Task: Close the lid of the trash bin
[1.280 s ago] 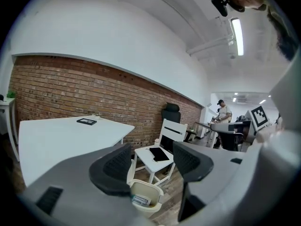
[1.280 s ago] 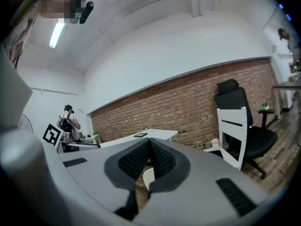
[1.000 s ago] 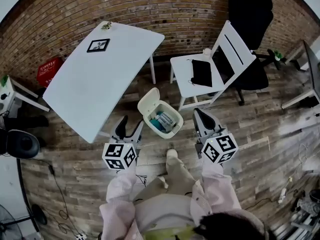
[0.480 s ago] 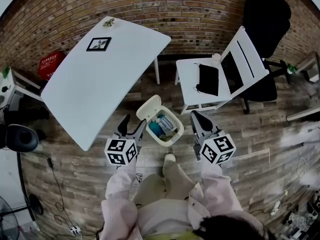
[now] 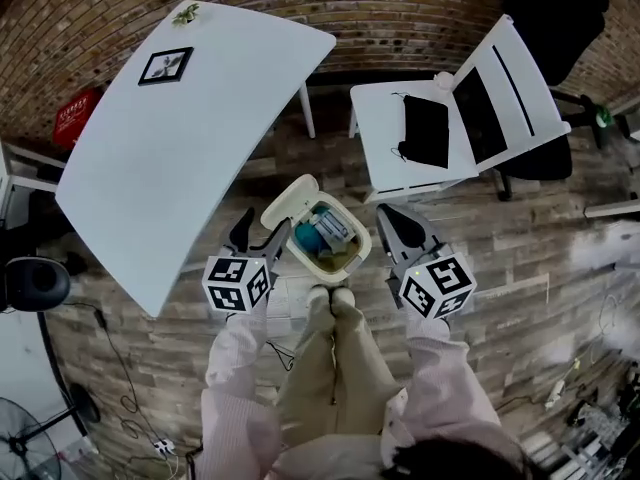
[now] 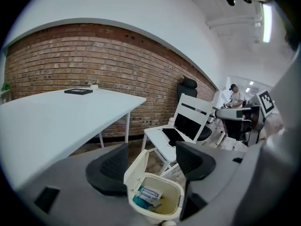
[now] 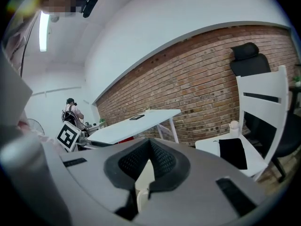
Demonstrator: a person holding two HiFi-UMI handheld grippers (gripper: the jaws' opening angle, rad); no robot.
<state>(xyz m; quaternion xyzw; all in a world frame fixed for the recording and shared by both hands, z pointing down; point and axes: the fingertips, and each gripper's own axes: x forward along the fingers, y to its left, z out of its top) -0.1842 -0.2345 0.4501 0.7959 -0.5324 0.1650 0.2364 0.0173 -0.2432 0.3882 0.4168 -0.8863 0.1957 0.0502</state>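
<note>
The left gripper [image 5: 262, 230] has its fingers released, just widened, gripping nothing; the right gripper [image 5: 395, 223] is clenched, empty; the trash bin [image 5: 352, 258] stands on the floor [image 5: 500, 268] between them, its lid [image 5: 290, 200] upright just ahead of the left fingers; best to catch its far face and tip it gently toward the right fingers.

A brick wall [image 5: 400, 8] runs across beyond both claws, with wood-plank floor [image 5: 520, 268] beneath them. A white counter [image 5: 180, 158] stands ahead and to the left of the left claw [image 5: 262, 233]. A white chair [image 5: 450, 138] stands ahead of the right claw [image 5: 388, 218], with a black office chair [image 5: 560, 8] behind it. A strip light [image 6: 268, 22] glows overhead.
</note>
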